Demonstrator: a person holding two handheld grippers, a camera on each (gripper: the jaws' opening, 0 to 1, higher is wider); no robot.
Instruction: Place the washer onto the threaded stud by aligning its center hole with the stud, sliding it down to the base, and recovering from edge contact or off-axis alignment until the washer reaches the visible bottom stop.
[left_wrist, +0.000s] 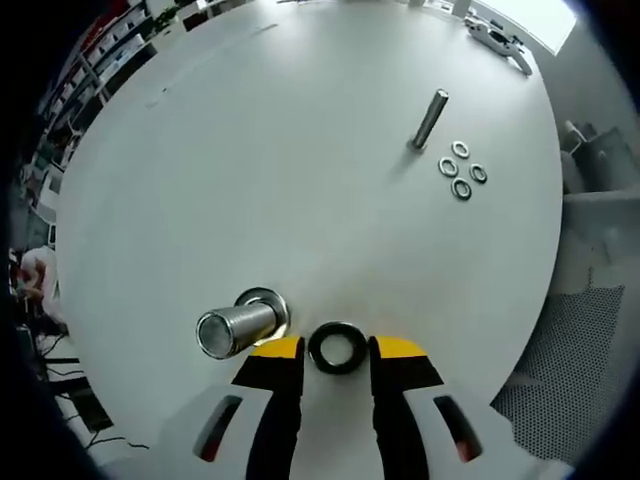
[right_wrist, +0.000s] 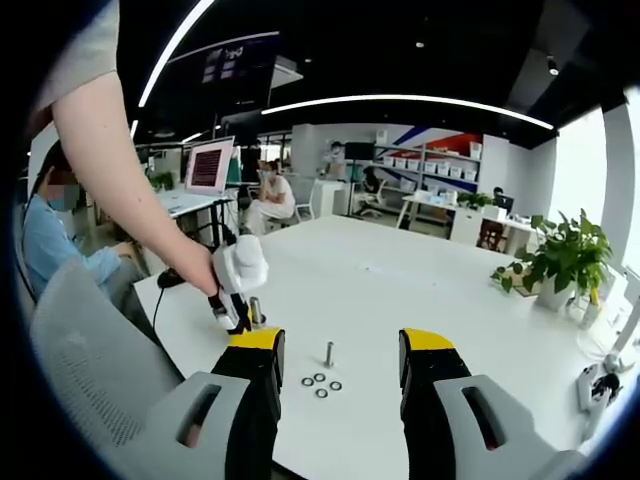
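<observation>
A black washer (left_wrist: 337, 348) sits between the yellow tips of my left gripper (left_wrist: 338, 352), whose jaws close on its edges. Just left of it a large threaded stud (left_wrist: 238, 326) stands on the white table (left_wrist: 300, 180), a silver washer at its base. In the right gripper view a person's hand holds the left gripper (right_wrist: 238, 288) right beside that stud (right_wrist: 255, 310). My right gripper (right_wrist: 342, 352) is open and holds nothing, well above the table. Beyond its jaws are a small stud (right_wrist: 328, 353) and several small washers (right_wrist: 320, 384).
The small stud (left_wrist: 430, 118) and its several loose washers (left_wrist: 461, 170) lie far across the table. A metal tool (left_wrist: 500, 40) rests near the far edge. A grey chair (right_wrist: 80, 340) stands at the left, a potted plant (right_wrist: 562, 262) at the right. People sit at desks behind.
</observation>
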